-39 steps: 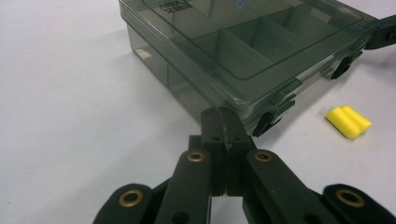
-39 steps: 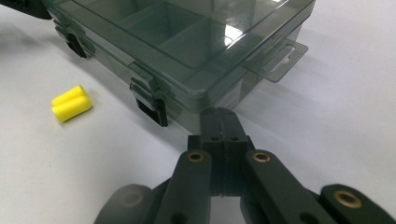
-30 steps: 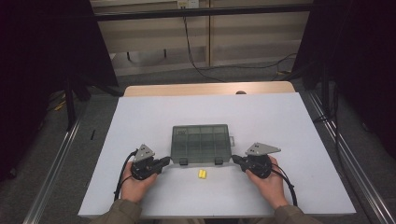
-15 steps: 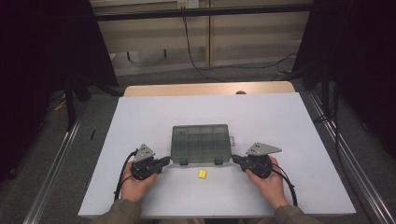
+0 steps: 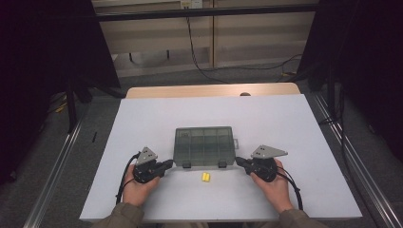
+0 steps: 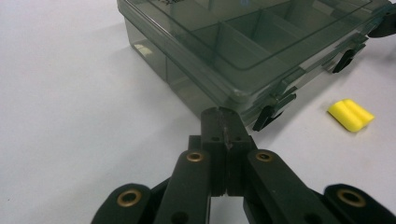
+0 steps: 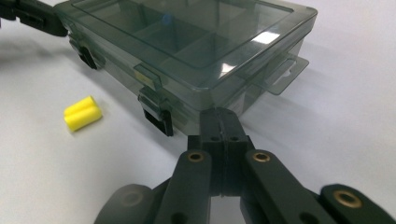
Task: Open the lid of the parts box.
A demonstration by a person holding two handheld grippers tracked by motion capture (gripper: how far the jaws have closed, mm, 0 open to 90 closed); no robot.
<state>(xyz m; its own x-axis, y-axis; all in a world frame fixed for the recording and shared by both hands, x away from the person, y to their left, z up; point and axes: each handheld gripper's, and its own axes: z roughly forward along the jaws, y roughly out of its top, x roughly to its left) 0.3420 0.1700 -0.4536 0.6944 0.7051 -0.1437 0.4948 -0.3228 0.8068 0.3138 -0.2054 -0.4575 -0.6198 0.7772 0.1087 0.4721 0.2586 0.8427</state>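
Box: the smoky compartment box (image 5: 204, 145) sits near the middle of the white table (image 5: 294, 123), lid down, its two dark latches (image 5: 186, 165) on the side facing you.
Lid: it looks closed and both latches appear folded down, though the tinted plastic makes it hard to be sure they are fully snapped.
Yellow piece: a small yellow foam piece (image 5: 206, 177) lies on the table just in front of the box, between the two latches and apart from them; it is outside the box.
Left gripper: your left gripper (image 6: 223, 122) has its jaws pressed together with nothing between them, the tips right at the near left corner of the box; whether they touch the wall, you cannot tell.
Right gripper: your right gripper (image 7: 222, 121) is likewise clenched on nothing, tips at the near right corner, just below the lid's edge.
Done so far: judging by how things lie, you have both tools posted at the front corners, bracing the box or about to.
Left to do: if the yellow piece belongs in a compartment, everything remains: free the latches, lift the lid, pick the piece up, drop it in, close up.
Watch: the box is light and may slide on the smooth table when you push a latch.
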